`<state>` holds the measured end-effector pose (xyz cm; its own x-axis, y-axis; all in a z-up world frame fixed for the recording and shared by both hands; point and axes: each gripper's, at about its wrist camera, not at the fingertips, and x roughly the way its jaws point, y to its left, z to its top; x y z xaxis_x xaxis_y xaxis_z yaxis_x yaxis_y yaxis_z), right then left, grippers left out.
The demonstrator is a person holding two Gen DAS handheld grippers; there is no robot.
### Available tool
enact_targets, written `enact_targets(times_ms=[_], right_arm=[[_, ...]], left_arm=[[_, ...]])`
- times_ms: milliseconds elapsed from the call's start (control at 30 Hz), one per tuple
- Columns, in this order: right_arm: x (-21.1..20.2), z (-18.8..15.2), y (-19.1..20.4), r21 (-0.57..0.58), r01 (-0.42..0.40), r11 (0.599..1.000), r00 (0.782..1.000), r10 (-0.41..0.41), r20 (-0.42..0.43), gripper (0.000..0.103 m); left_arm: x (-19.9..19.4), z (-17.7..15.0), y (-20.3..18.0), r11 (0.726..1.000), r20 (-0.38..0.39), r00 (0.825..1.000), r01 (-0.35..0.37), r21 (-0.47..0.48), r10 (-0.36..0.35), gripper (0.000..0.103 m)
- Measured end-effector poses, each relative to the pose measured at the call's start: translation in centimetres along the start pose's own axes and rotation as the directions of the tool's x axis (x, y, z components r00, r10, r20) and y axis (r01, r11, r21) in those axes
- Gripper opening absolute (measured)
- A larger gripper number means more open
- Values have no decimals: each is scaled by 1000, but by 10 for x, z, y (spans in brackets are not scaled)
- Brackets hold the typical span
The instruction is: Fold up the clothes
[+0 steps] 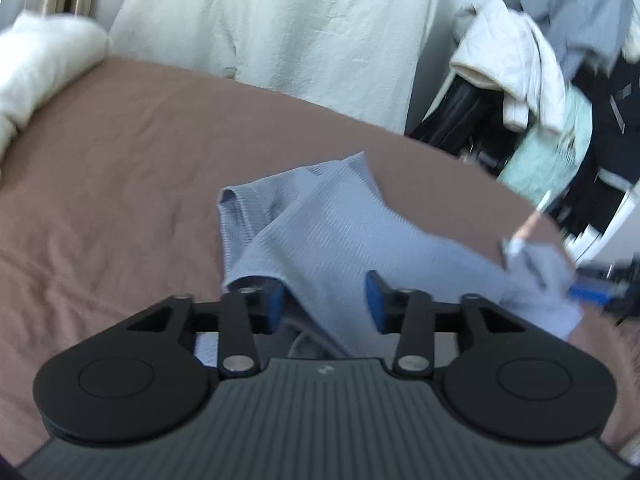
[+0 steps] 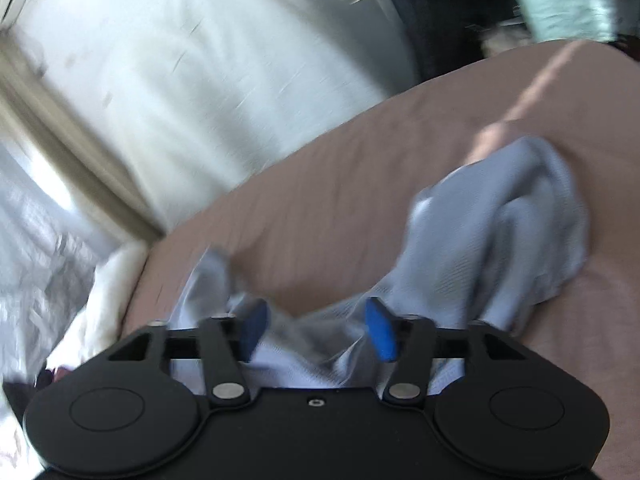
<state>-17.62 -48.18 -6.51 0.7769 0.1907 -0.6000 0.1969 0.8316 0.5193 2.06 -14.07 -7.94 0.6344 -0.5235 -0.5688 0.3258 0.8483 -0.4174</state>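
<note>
From my left wrist I see a brown bedsheet (image 1: 120, 168), a pale cover (image 1: 280, 20) hanging behind and heaped clothes (image 1: 552, 80) at right. The grey-blue ribbed garment (image 1: 328, 232) lies crumpled mid-bed; my left gripper (image 1: 324, 304) straddles it, jaws apart.

From my right wrist, same sheet (image 2: 320, 200); my right gripper (image 2: 316, 328) stands wide over the bunched, blurred cloth.

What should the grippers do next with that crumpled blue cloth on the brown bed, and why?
Probably close the left hand-held gripper on the near edge of the blue cloth. Its jaws stand apart with fabric lying between them, not pinched. The right hand-held gripper is open too, and the cloth lies bunched on the brown bed, so it needs gripping before it can be spread flat.
</note>
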Motion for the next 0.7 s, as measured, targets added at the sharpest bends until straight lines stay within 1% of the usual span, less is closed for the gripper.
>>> enact_targets(times_ms=[33, 67, 100, 133, 167, 200, 233, 267, 333, 400, 500, 533, 567, 600, 633, 667, 700], right_arm=[[8, -3, 4, -31, 33, 999, 999, -34, -18, 64], [19, -5, 6, -64, 85, 994, 995, -87, -40, 64], [30, -7, 7, -97, 144, 985, 987, -151, -63, 62], [39, -8, 5, -126, 217, 968, 971, -227, -71, 38], [43, -9, 3, -147, 286, 947, 954, -296, -49, 2], [41, -8, 1, -164, 345, 924, 937, -351, -7, 4], [40, -7, -1, -178, 402, 898, 915, -403, 35, 2], [35, -6, -3, -176, 442, 880, 897, -436, 74, 2], [19, -1, -3, -135, 468, 873, 882, -453, 129, 2], [-2, 0, 3, -108, 455, 884, 882, -430, 195, 2], [-35, -3, 21, -112, 434, 894, 878, -391, 277, 2], [-44, -5, 27, -114, 427, 897, 879, -382, 285, 2], [-51, -8, 32, -114, 420, 901, 884, -377, 275, 2], [-58, -10, 37, -114, 412, 904, 890, -372, 265, 2], [-61, -11, 41, -111, 396, 912, 901, -361, 242, 2], [-62, -12, 43, -106, 374, 921, 913, -346, 213, 2], [-64, -13, 44, -101, 357, 929, 923, -333, 193, 2]], left_arm=[[5, 1, 1, 1000, -6, 1000, 2, -4, -2, 43], [9, 2, 2, 1000, -13, 1000, 3, -8, -3, 36], [14, 4, 3, 1000, -19, 1000, 5, -12, -5, 2], [18, 3, -3, 998, -24, 999, -41, 45, 43, 1], [17, 0, -16, 979, -3, 991, -131, 156, 133, 1], [10, -3, -26, 965, 34, 988, -157, 211, 154, 1], [1, -4, -35, 955, 71, 986, -164, 248, 151, 1], [-7, -6, -44, 944, 108, 983, -171, 283, 146, 1], [-26, -4, -55, 942, 168, 980, -156, 296, 110, 1], [-44, -2, -64, 935, 232, 969, -156, 320, 82, 1], [-64, -2, -65, 939, 266, 962, -140, 314, 55, 2], [-71, -2, -65, 941, 276, 960, -134, 310, 46, 2], [-73, -5, -64, 940, 266, 963, -138, 313, 53, 2], [-69, -10, -61, 939, 233, 970, -147, 312, 75, 2], [-65, -16, -58, 941, 196, 976, -153, 302, 96, 2], [-59, -22, -52, 949, 153, 982, -150, 278, 110, 2], [-55, -25, -47, 959, 118, 987, -136, 249, 109, 2]])
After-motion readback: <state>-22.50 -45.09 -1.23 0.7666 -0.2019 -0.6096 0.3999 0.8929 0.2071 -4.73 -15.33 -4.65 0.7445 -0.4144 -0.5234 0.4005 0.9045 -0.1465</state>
